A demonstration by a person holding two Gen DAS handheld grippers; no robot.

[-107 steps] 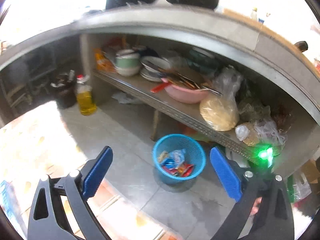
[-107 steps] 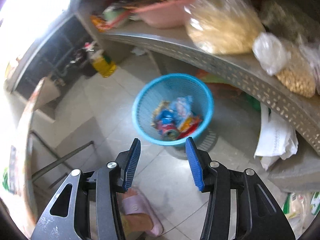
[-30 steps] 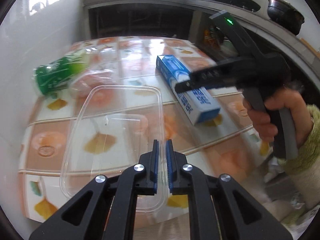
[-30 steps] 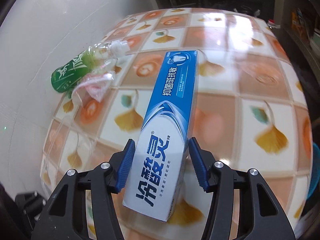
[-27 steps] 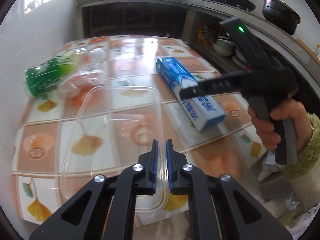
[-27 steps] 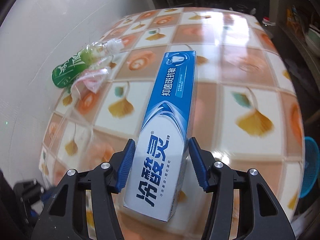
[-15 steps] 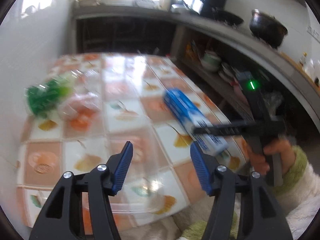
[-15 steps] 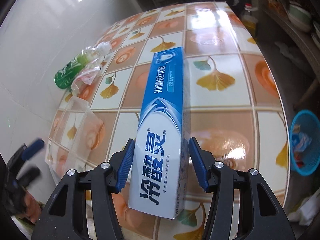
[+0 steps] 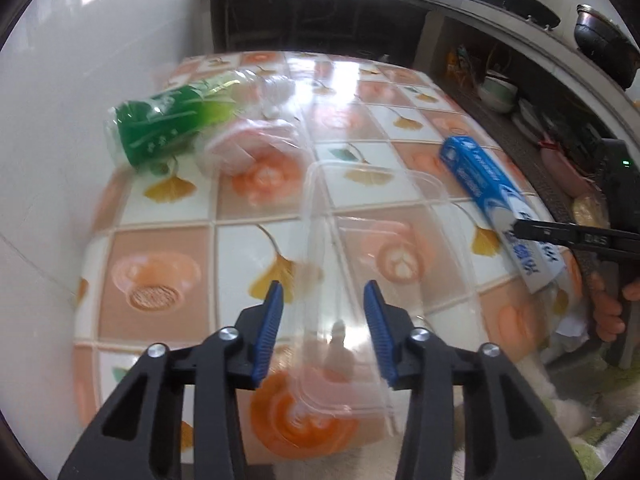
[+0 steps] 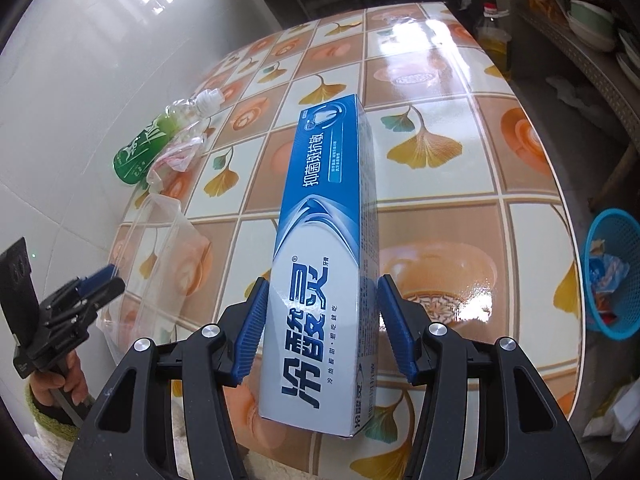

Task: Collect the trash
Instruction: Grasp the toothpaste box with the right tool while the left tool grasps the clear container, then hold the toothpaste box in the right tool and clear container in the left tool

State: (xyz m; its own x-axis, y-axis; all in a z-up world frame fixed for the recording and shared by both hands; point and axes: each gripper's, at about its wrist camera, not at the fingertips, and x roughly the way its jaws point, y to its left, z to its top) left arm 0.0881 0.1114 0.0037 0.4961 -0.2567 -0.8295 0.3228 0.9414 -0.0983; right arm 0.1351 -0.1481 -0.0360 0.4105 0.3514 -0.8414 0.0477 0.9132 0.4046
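Blue cardboard sits squarely in the right claw point(image 10: 318, 326) — the toothpaste box point(image 10: 326, 264) is clamped by its long sides near the near end, lifted off the tiled desk point(image 10: 460, 92) and jutting away from the camera. It looks light and stiff enough, though hollow card may crush under a hard squeeze, so a grip across the narrow width seems right. Over on the left, the left claw point(image 9: 323, 334) stands parted and has just been closing; the clear plastic tray point(image 9: 372, 240) lies between its pads at the near edge of the desk, but I can't see them pressing on it. That tray looks thin, springy and slick — my guess is the rim is the place to pinch it, since the flat walls would flex away. Farther back by the wall lie a green bottle point(image 9: 168, 122) and a crumpled plastic bag point(image 9: 256, 148), touching each other. Off the desk's right edge, the blue basket point(image 10: 614, 276) waits on the floor, already holding wrappers.
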